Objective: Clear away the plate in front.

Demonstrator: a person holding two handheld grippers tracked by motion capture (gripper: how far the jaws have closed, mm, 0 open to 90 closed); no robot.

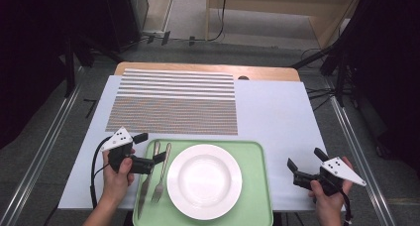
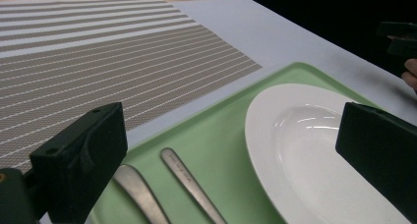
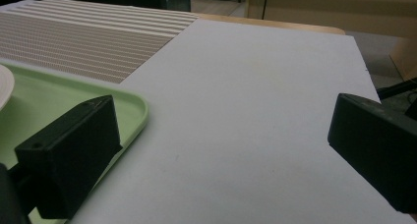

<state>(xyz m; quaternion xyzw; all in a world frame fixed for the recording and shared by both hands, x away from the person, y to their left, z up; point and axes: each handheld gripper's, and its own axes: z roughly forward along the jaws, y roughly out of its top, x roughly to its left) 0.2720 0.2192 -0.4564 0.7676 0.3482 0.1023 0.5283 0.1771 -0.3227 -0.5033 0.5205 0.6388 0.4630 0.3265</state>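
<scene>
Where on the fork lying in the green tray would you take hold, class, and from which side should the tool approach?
Grip the fork at mid-handle, coming down from above with the left tool, its jaws open, set across the handle. The fork lies flat, lengthwise between the knife and the white plate, so the gaps beside it are narrow. The handle end points toward the striped placemat in the green tray.

Your high view is looking forward and down from above your side of the table (image 1: 277, 112), taking in the whole tray (image 1: 257, 186), the mat (image 1: 173, 102) and the floor beyond. Your left gripper view is sitting low and close over the tray's (image 2: 216, 130) left part, facing across the plate (image 2: 305, 155) towards your other hand. Your right gripper view is skimming the bare table (image 3: 255, 96) just right of the tray (image 3: 133, 106), facing the far edge; all three are sharing the tray and mat (image 3: 83, 42).
</scene>
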